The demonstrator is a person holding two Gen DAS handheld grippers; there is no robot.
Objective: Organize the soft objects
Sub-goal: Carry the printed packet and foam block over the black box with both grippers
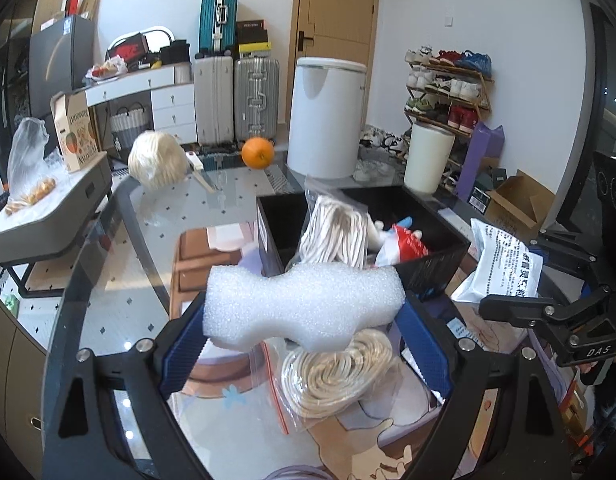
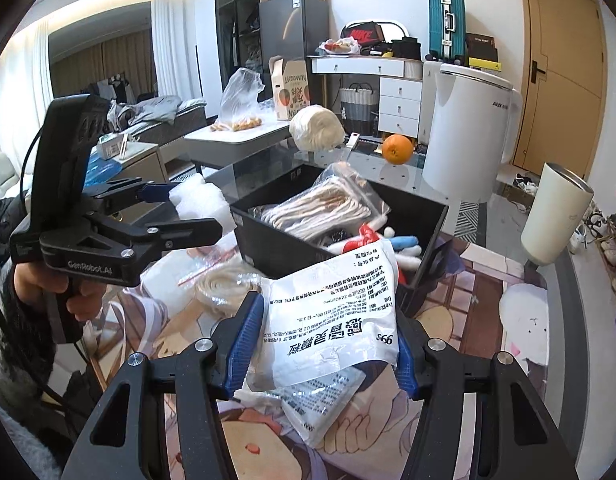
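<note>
left hand-held gripper (image 1: 304, 316): blue pads clamped on a white waisted foam block (image 1: 304, 306), held up off the worktop
right hand-held gripper (image 2: 328, 340): pinching a white printed plastic pouch (image 2: 332, 312)
black open box (image 1: 436, 208): just ahead of both, already has a bagged cord bundle (image 1: 334, 232) and a red-white plush (image 1: 404, 244) in it
bagged coil of cream rope (image 1: 340, 372): lying on the worktop right under the foam

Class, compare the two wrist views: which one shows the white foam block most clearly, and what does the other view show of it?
The left wrist view is best: the white foam block fills the centre, its whole pinched shape visible between the left gripper pads. The right wrist view shows only part of it, at the left, half hidden by the gripper's fingers.
</note>
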